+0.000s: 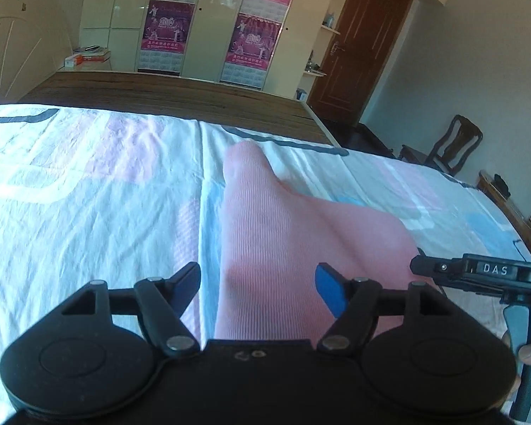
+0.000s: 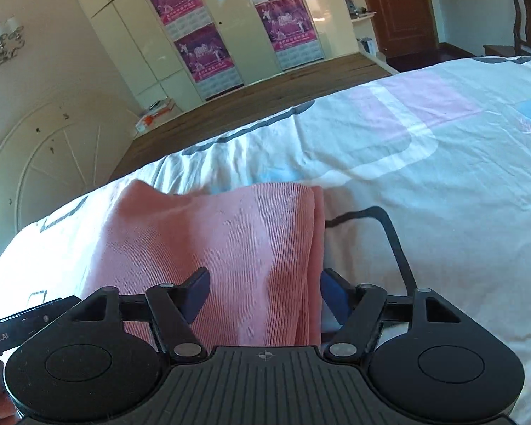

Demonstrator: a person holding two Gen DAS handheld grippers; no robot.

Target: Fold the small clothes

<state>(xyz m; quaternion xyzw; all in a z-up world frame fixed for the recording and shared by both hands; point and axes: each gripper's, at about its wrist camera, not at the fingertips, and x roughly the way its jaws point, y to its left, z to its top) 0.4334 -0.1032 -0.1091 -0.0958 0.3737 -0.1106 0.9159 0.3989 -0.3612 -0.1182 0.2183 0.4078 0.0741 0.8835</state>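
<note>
The left gripper (image 1: 258, 285) and right gripper (image 2: 263, 290) gape wide around the pink garment (image 2: 212, 248) on the bed (image 2: 424, 177), so closing unevenly could drag its fold askew.

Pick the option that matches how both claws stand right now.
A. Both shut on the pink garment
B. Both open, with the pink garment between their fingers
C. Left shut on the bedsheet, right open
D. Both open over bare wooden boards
B: the left claw and the right claw each show a wide gap between the fingers, with the pink ribbed garment lying in it on the patterned bedsheet.
</note>
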